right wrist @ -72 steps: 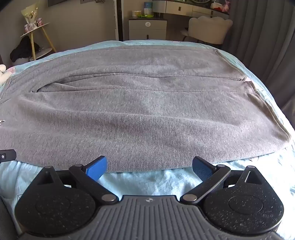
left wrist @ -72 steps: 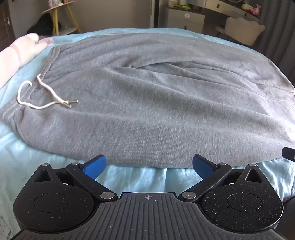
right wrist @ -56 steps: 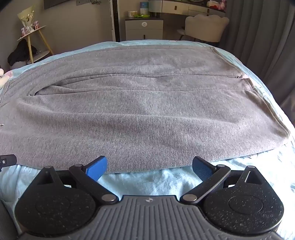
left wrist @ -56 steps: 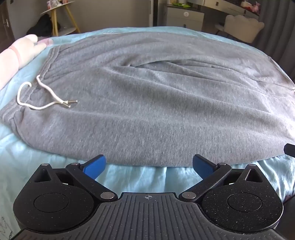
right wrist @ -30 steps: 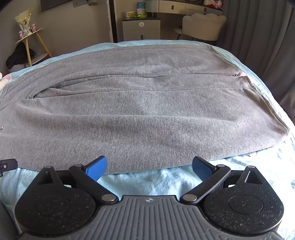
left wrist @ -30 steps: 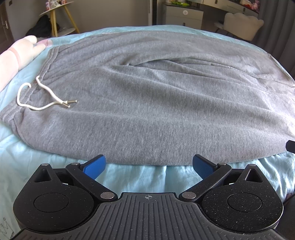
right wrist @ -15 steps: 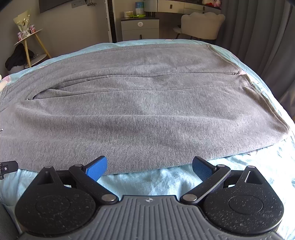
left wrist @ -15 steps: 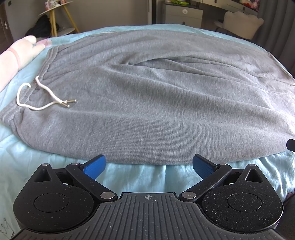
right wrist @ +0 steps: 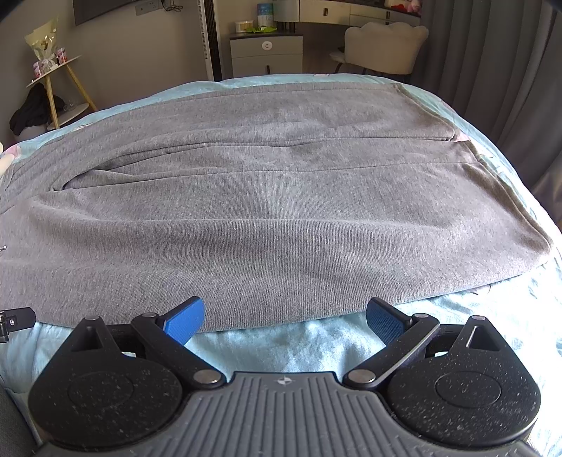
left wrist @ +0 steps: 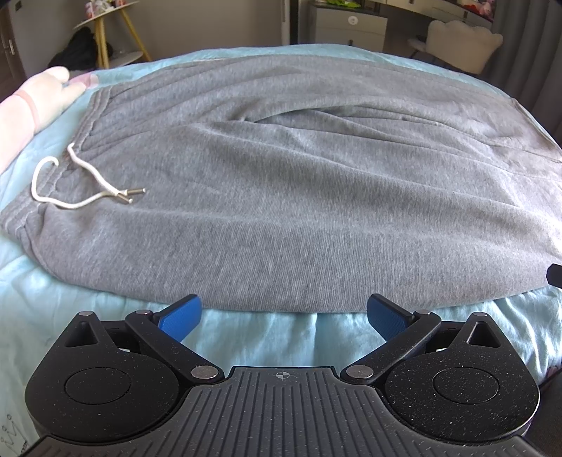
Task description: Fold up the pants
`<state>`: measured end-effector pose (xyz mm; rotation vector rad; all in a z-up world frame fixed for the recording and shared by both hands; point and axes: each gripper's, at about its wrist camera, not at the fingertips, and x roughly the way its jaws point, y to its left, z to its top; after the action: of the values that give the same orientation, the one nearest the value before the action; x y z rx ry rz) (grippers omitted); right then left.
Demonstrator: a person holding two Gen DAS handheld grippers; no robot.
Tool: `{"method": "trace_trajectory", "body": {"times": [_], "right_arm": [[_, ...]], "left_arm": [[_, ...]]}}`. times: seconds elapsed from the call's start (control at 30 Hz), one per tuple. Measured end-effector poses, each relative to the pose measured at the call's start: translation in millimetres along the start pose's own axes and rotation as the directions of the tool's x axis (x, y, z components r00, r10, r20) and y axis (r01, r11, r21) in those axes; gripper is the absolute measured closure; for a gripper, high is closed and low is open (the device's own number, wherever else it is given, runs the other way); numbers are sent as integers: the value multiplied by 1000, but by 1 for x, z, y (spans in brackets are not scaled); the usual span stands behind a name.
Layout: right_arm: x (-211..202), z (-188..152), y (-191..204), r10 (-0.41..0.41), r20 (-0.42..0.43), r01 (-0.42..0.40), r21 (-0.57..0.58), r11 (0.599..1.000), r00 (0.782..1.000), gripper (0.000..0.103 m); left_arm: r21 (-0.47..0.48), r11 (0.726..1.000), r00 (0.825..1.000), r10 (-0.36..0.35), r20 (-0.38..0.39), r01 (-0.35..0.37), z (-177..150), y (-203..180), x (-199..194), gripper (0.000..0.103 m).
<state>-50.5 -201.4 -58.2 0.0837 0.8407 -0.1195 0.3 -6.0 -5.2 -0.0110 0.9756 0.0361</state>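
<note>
Across the middle of the left wrist view, grey pants (left wrist: 298,197) are seen spread flat on a light blue bedspread (left wrist: 63,302), the waistband at the left and the legs running off to the right. A white drawstring (left wrist: 75,182) is looped on the fabric near the waistband, its metal tips laid side by side. At the near edge, the left gripper (left wrist: 282,314) is held just short of the pants' near hem, its blue pads (left wrist: 179,316) spread wide apart with nothing between them. A pale pink object (left wrist: 31,102) is seen at the far left on the bedspread, close to the waistband corner; what it is cannot be told. Far behind, a white drawer unit (left wrist: 351,26) and a pale chair (left wrist: 463,44) are seen.

From the right wrist view, the same pants (right wrist: 267,197) are seen to fill the bed, the two legs laid parallel and the cuffs ended at the right. The right gripper (right wrist: 284,316) is held low at the near hem, its fingers likewise spread apart and empty; the left pad (right wrist: 184,318) is seen overlapping the fabric's edge. Grey curtains (right wrist: 498,70) are hung at the far right, and a yellow-legged side table (right wrist: 58,81) is stood at the far left.
</note>
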Motion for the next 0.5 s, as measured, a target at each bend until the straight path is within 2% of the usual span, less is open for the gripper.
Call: {"method": "trace_trajectory", "body": {"times": [0.5], "right_arm": [[0, -1, -1, 7, -1, -7, 7, 1000, 1000, 4]], "left_arm": [[6, 1000, 1000, 6, -9, -6, 1, -2, 1, 0]]}}
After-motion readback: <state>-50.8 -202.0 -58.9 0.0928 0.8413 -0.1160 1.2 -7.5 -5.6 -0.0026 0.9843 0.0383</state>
